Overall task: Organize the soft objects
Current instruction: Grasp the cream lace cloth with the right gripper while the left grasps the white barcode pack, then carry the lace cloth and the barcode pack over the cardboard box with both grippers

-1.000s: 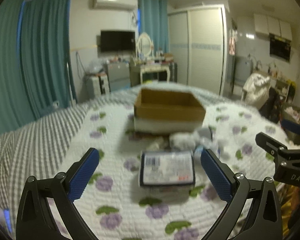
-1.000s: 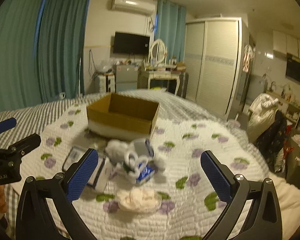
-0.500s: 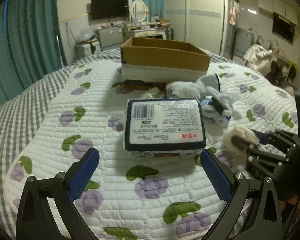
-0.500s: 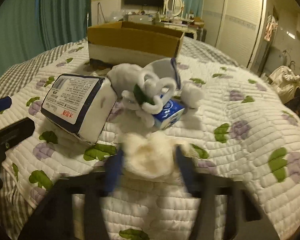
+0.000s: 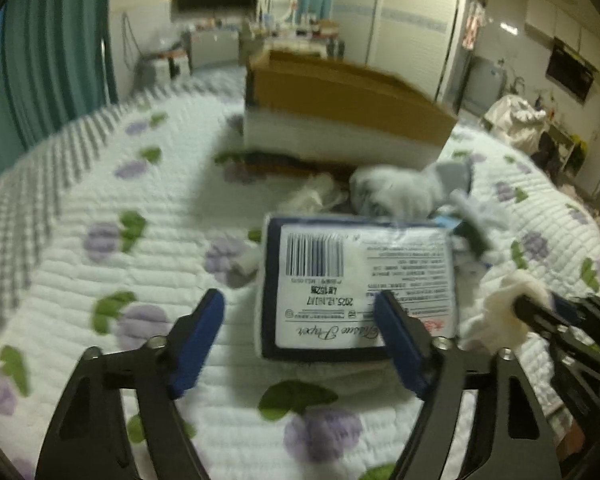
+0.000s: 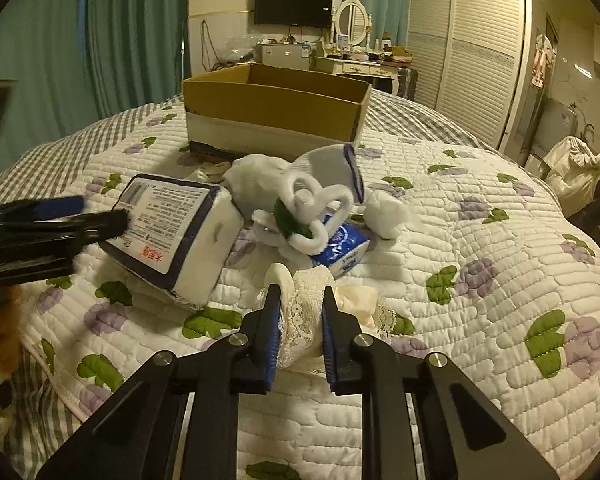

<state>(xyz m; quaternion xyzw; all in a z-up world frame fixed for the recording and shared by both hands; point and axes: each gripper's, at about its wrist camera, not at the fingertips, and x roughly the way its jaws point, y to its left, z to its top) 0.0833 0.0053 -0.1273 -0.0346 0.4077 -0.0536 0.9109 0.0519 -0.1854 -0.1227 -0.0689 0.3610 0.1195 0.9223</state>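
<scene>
R tool (image 6: 298, 322) now clamped on lace cloth (image 6: 306, 312), on bed (image 6: 480, 240) nr box (image 6: 276, 108); 0.5 s ago only closing. L tool (image 5: 300, 334) narrowed, apart, at tissue pack (image 5: 360, 280). Lift next, prob.

Warm, dim indoor light falls from overhead. My left view is smeared with motion blur, the cardboard box (image 5: 340, 108) softest. My right view is sharper. Both bend and darken into black fisheye corners.
</scene>
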